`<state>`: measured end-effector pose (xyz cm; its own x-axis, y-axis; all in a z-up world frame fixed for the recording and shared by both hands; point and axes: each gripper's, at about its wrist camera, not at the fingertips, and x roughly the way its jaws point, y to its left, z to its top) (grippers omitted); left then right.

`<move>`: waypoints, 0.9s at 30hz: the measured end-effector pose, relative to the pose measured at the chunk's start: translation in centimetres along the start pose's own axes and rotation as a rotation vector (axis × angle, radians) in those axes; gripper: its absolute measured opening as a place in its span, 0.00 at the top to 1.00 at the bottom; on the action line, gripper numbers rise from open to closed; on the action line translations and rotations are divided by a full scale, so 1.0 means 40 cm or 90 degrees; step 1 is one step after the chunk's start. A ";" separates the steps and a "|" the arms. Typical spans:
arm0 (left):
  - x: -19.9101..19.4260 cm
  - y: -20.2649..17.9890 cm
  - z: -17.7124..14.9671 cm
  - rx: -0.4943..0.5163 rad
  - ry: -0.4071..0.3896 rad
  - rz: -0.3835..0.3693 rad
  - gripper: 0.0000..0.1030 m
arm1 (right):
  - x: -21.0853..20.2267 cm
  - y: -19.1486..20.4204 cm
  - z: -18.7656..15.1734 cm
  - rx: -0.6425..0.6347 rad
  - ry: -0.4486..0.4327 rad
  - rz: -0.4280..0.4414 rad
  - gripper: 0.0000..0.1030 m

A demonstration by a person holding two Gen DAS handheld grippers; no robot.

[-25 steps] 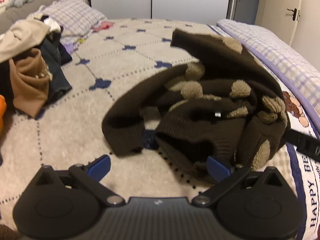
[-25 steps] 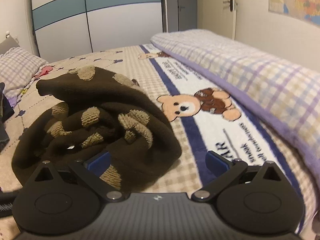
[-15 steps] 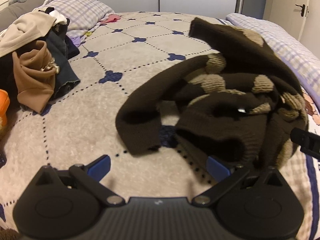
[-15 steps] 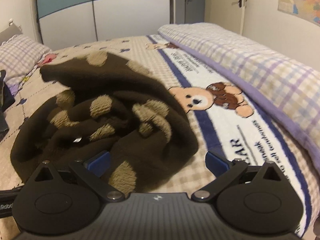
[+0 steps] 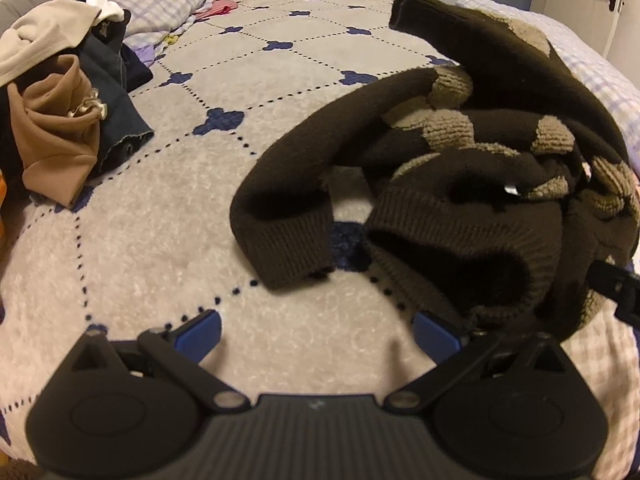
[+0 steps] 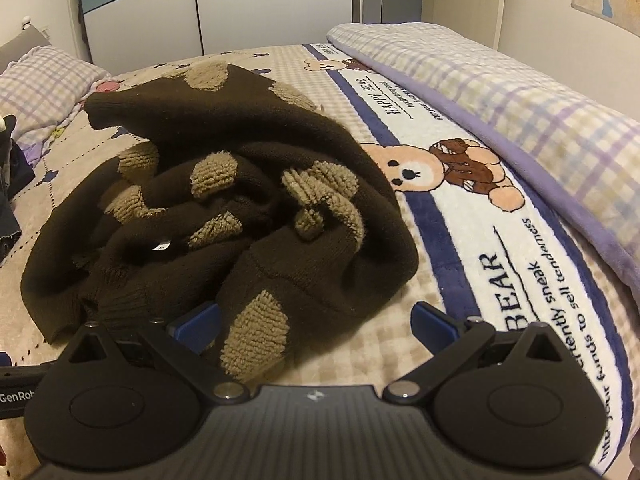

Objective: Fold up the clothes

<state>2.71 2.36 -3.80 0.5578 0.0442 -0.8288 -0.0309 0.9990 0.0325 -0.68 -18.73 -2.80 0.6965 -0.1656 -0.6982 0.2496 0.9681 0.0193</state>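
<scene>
A dark brown knitted sweater with tan fuzzy patches (image 5: pixel 472 168) (image 6: pixel 240 208) lies crumpled on the bed. One ribbed sleeve cuff (image 5: pixel 292 244) points toward me in the left wrist view. My left gripper (image 5: pixel 318 334) is open over bare bedspread, its right blue pad close beside the sweater's ribbed hem. My right gripper (image 6: pixel 316 326) is open too; the sweater's near edge with a tan patch lies between its pads, untouched by the right one. The right gripper's arm (image 5: pixel 612 284) shows at the right edge of the left wrist view.
A pile of other clothes (image 5: pixel 68 100), tan, cream and dark denim, sits at the left of the bed. A grey bedspread with blue clover marks (image 5: pixel 168 220) lies under the sweater. A bear-print blanket (image 6: pixel 472 208) and checked quilt (image 6: pixel 540 120) lie to the right. Wardrobe doors stand behind.
Both grippers have come closer to the sweater and tilted lower; it looks larger in both views. The sweater itself has not moved.
</scene>
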 end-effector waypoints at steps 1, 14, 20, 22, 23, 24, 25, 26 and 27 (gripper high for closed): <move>0.001 0.001 0.000 0.001 0.003 0.000 0.00 | 0.000 0.000 -0.001 0.000 0.001 0.002 0.00; -0.004 -0.001 -0.001 0.009 -0.002 0.004 0.00 | -0.002 0.001 -0.007 -0.006 0.007 0.003 0.00; -0.002 -0.001 -0.002 0.011 -0.001 0.005 0.00 | 0.003 0.005 -0.008 -0.009 0.012 -0.003 0.00; -0.002 0.000 -0.002 0.011 -0.002 0.003 0.00 | 0.007 0.005 -0.008 -0.007 0.018 -0.008 0.00; -0.002 -0.001 -0.002 0.012 -0.002 0.002 0.00 | 0.008 0.005 -0.008 -0.007 0.019 -0.009 0.00; -0.002 -0.002 -0.002 0.014 -0.001 0.001 0.00 | 0.007 0.004 -0.007 -0.007 0.019 -0.008 0.00; -0.001 -0.004 -0.002 0.016 0.000 0.001 0.00 | 0.006 0.004 -0.007 -0.007 0.017 -0.008 0.00; -0.001 -0.006 -0.002 0.018 0.001 0.001 0.00 | 0.005 0.004 -0.007 -0.008 0.016 -0.008 0.00; -0.001 -0.007 -0.003 0.019 0.001 0.002 0.00 | 0.005 0.004 -0.007 -0.009 0.016 -0.009 0.00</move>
<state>2.62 2.07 -3.84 0.5569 0.0478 -0.8292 -0.0078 0.9986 0.0523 -0.69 -18.54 -3.13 0.6758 -0.1740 -0.7163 0.2491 0.9685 -0.0003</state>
